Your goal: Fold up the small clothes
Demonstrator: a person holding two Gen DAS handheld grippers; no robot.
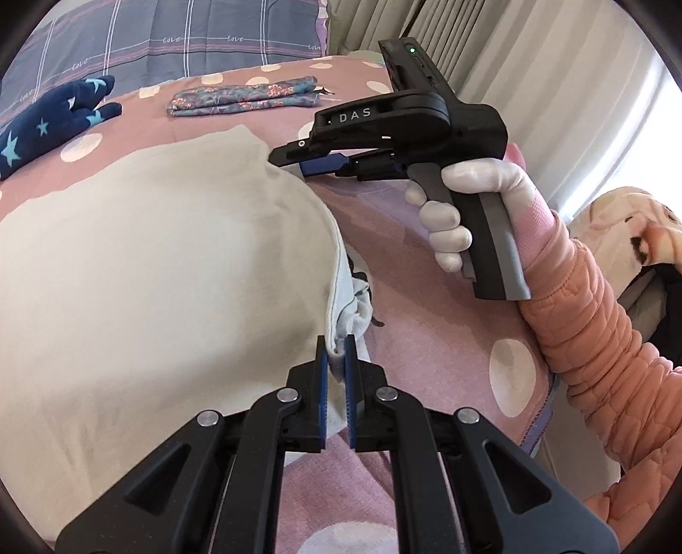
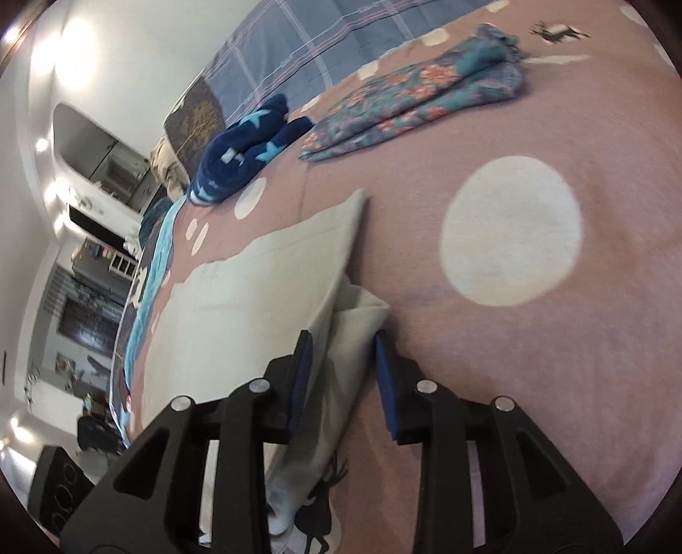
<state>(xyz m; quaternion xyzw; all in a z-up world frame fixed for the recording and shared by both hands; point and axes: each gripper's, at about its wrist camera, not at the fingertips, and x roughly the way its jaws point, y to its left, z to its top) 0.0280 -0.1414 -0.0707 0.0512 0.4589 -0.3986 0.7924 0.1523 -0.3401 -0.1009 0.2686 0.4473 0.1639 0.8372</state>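
Observation:
A cream garment lies spread on the pink dotted bedspread; it also shows in the right wrist view. My left gripper is shut on the garment's near right edge. My right gripper, held in a white-gloved hand, is at the garment's far right edge. In the right wrist view my right gripper is open, and a fold of the cream cloth lies between its fingers.
A folded floral garment and a navy star-patterned garment lie farther back on the bed; both show in the right wrist view, floral, navy. A plaid pillow is behind. Curtains hang at the right.

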